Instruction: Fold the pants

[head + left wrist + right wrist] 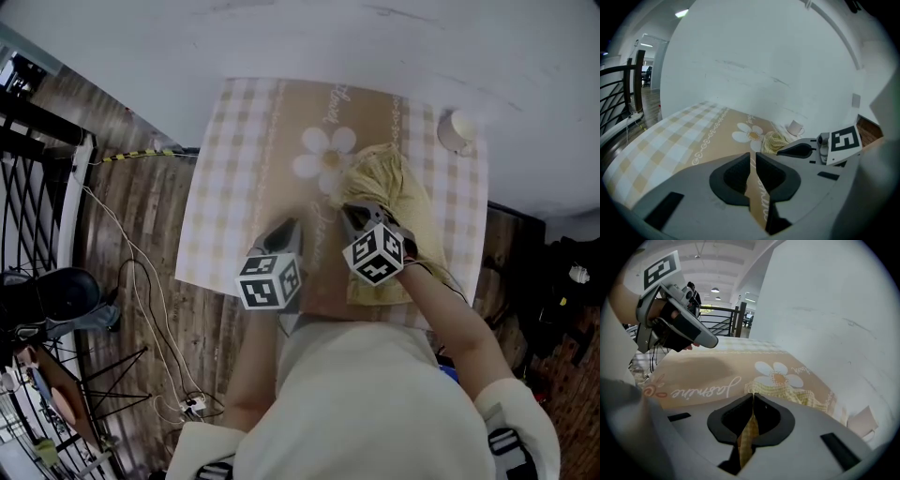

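Right claw (753,398) is clamping the near edge of the pants (392,183), jaws together on thin yellow checked cloth, toward the counter's (225,178) near right side. Left claw (753,157) is hovering just beside, jaws almost together on nothing. Judgement: the pinch is catching little fabric, so lifting slowly should stop it slipping out. Farther off, the soft pants are lying crumpled beside the cloth's printed daisy. A white mug (457,129) is sitting at the far right corner.
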The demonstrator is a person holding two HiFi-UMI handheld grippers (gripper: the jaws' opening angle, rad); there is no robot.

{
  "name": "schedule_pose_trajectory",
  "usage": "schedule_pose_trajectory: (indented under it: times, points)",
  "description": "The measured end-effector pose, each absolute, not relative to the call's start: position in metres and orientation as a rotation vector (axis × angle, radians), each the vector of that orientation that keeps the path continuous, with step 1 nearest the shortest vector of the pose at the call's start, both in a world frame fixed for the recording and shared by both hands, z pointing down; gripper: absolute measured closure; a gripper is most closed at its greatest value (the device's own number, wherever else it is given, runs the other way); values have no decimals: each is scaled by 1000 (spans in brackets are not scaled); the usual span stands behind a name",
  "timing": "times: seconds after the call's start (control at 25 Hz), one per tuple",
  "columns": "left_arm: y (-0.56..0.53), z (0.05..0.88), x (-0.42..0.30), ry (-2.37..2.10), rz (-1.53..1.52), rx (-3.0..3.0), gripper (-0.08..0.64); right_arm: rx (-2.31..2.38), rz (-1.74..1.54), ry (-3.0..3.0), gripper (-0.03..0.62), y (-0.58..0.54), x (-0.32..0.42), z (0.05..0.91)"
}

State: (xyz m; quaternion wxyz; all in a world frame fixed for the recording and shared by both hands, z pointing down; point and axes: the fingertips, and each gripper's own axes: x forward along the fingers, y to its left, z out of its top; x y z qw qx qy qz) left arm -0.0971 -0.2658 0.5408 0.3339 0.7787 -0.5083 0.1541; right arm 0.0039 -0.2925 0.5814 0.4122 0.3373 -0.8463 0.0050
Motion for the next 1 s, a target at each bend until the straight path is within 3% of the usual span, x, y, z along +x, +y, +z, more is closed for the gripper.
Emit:
schedule_pose_trajectory:
  times: [0.56,1.0]
  points:
    - [-296,536,-47,-1206,424,2141,523,1165,-21,-2005,584,-369,118,534]
    - [-344,548,27,-1044,526,2221,522,1242,257,-2013,584,-408,178,559]
